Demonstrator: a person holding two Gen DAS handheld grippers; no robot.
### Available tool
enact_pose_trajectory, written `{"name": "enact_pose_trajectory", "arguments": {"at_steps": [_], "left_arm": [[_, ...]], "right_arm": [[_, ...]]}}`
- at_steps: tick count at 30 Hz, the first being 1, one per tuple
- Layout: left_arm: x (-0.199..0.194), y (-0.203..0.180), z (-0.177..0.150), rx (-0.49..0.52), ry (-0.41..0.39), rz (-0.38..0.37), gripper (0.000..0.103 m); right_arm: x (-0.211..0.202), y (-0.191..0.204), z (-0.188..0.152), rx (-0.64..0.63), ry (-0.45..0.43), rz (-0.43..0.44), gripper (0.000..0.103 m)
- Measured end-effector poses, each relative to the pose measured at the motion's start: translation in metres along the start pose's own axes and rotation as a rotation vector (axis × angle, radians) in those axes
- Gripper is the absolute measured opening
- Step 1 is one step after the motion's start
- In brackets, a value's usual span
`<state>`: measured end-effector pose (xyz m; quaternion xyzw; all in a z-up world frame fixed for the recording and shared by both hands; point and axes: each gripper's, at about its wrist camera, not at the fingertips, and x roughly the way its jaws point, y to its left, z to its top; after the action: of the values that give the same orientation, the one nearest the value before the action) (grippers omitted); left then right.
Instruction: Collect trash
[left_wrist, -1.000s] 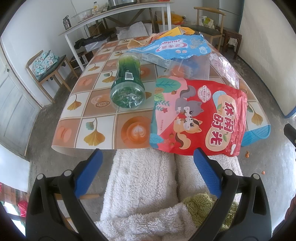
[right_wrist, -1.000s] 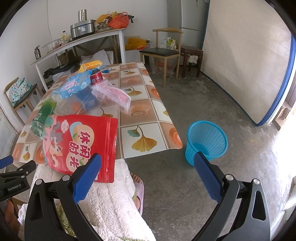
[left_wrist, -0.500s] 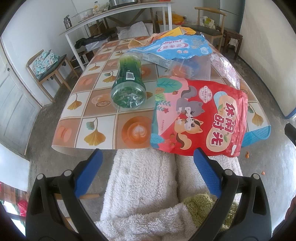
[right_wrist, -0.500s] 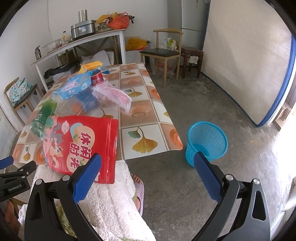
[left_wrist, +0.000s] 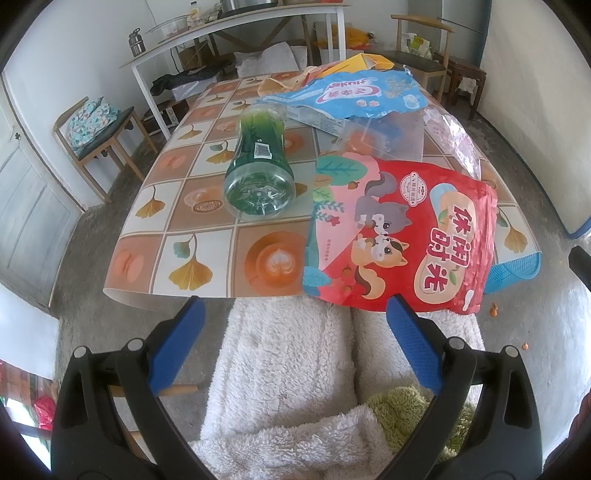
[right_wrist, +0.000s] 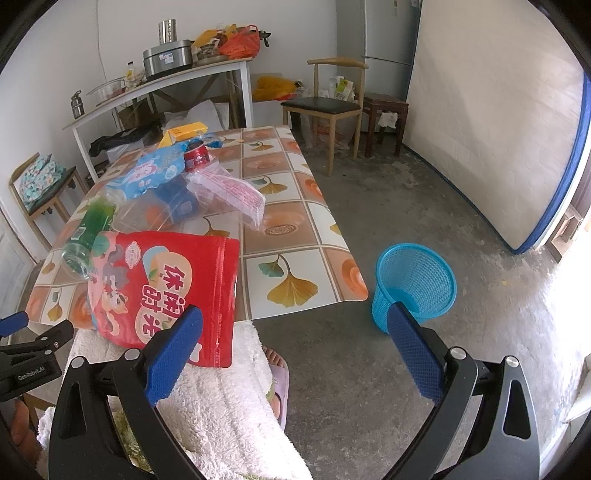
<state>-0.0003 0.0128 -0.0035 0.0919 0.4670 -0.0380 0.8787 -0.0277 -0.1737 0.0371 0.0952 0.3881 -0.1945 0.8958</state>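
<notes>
Nothing was picked yet; I read this as the approach step, before the first grasp. Left gripper (left_wrist: 293, 334) had its jaws spread wide and empty, held short of the near table (left_wrist: 207, 258) edge, over the operator's white fleece lap. Right gripper (right_wrist: 293, 345) was likewise wide apart and empty, aimed more toward the floor on the right.

Trash was all on the tiled tablecloth: red snack bag (left_wrist: 402, 236) lay flat at the near edge, its lower edge hanging over toward the lap. Green plastic bottle (left_wrist: 260, 173) lay on its side just beside it on the left, base toward me. Behind them sat a blue snack wrapper (left_wrist: 351, 94), a clear plastic bag (left_wrist: 384, 136), and a yellow carton (left_wrist: 354, 62) at the far end. From the right wrist I also saw a red can (right_wrist: 195, 157) and a pink-printed clear wrapper (right_wrist: 231, 192).

Blue mesh wastebasket (right_wrist: 415, 280) stood on the floor off the table's right corner, apart from the table, and looked empty.

My call for the next move: the red bag was closest to either claw. The overhanging edge gave something to pinch; flat film elsewhere would slip. Then carry right and drop in the basket. The bottle could roll if bumped.
</notes>
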Motion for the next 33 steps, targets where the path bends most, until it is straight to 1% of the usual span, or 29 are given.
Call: {"name": "enact_pose_trajectory", "arguments": {"at_steps": [16,17,21,24,26,30,32,33], "left_arm": [[0.002,0.002,0.000,-0.006,0.001,-0.008,0.094],[0.002,0.003,0.000,-0.008,-0.003,-0.014,0.094],[0.003,0.013,0.003,-0.034,-0.044,-0.043,0.094],[0.005,0.025,0.005,-0.069,-0.064,-0.088,0.094],[0.006,0.034,0.004,-0.095,-0.091,-0.115,0.094],[0.010,0.045,0.002,-0.098,-0.130,-0.176,0.094],[0.012,0.049,-0.001,-0.083,-0.166,-0.267,0.094],[0.014,0.051,-0.003,-0.080,-0.184,-0.340,0.094]], "right_arm": [[-0.001,0.002,0.001,0.001,0.002,0.007,0.097],[0.001,0.007,-0.005,-0.001,0.000,0.011,0.097],[0.005,0.009,-0.006,0.002,0.004,0.028,0.097],[0.013,0.009,-0.005,0.000,0.011,0.050,0.097],[0.017,0.008,-0.003,-0.002,0.017,0.067,0.097],[0.031,0.015,0.004,-0.005,0.029,0.121,0.097],[0.039,0.019,0.008,-0.002,0.043,0.157,0.097],[0.045,0.020,0.010,0.006,0.058,0.185,0.097]]}}
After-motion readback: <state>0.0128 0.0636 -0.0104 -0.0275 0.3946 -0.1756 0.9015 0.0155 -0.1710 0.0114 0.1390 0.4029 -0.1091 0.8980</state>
